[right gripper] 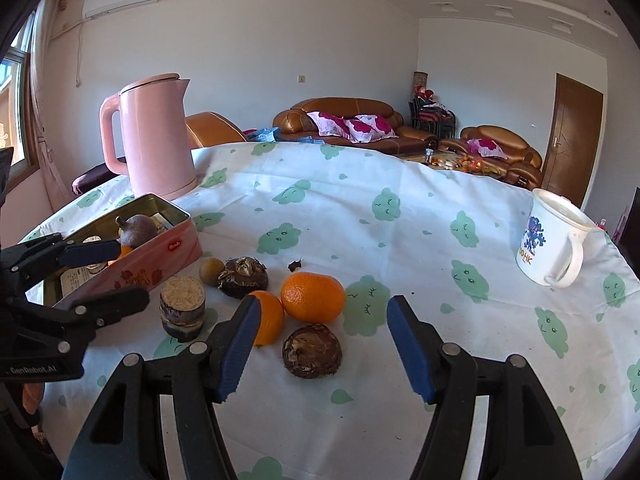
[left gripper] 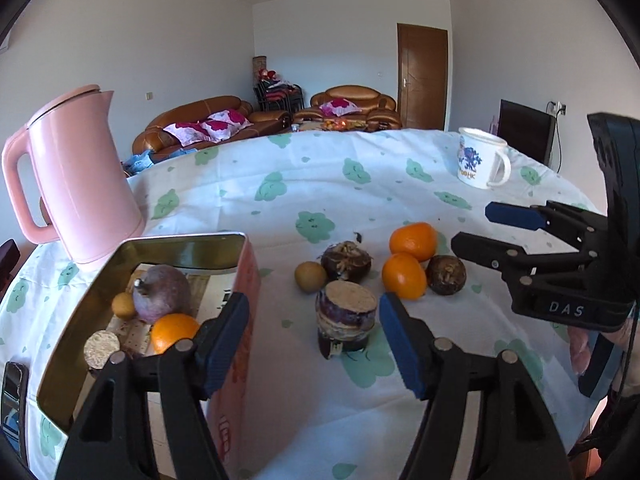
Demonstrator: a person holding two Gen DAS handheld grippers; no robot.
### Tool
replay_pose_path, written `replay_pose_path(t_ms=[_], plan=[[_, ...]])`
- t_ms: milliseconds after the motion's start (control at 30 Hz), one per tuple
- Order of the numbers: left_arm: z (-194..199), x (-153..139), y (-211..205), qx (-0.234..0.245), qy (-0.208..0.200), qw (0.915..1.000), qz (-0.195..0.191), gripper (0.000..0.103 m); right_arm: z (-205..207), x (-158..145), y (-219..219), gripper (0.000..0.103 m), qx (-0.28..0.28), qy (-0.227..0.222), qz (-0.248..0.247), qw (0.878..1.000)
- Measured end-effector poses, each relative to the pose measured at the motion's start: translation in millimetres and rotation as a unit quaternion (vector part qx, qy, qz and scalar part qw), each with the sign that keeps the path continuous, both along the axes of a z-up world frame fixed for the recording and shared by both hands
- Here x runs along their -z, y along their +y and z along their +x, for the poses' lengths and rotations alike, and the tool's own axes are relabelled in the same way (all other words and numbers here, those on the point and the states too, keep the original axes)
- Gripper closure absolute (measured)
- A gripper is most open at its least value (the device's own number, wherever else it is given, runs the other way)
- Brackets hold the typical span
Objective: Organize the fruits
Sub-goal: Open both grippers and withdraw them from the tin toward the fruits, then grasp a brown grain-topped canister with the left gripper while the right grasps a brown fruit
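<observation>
On the tablecloth lie two oranges, two dark brown round fruits, a small brown kiwi-like fruit and a cut purple stump. An open pink tin at the left holds a purple fruit, an orange, a small brown fruit and a cut piece. My left gripper is open around the stump. My right gripper is open above a dark fruit and shows in the left wrist view.
A pink kettle stands behind the tin at the left. A white printed mug stands at the far right of the table. A phone lies at the left edge. Sofas and a door are behind the table.
</observation>
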State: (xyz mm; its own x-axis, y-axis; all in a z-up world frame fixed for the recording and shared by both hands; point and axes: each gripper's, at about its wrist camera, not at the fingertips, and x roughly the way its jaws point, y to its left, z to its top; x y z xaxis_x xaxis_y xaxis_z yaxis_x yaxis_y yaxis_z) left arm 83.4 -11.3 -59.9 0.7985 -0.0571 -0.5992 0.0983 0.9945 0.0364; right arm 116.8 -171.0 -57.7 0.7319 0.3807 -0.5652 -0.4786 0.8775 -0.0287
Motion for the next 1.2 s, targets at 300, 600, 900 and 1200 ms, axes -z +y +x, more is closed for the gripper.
replay_pose_path(t_ms=[300, 600, 900, 1200], plan=[[30.0, 17.4, -15.3, 0.022, 0.056, 0.9981, 0.011, 0.033, 20.3, 19.4, 8.8, 0.036, -0.015, 0.076, -0.024, 0.997], [39.4, 25.5, -19.6, 0.026, 0.082, 0.9961, 0.021, 0.035, 31.7, 33.7, 12.9, 0.042, -0.026, 0.128, -0.033, 0.991], [40.0, 27.0, -25.7, 0.044, 0.089, 0.9946, 0.031, 0.056, 36.6, 38.5, 14.0, 0.059, -0.028, 0.146, -0.033, 0.988], [39.3, 27.3, -18.9, 0.051, 0.092, 0.9944, 0.000, 0.060, 34.4, 36.0, 11.5, 0.061, -0.029, 0.141, -0.026, 0.989]])
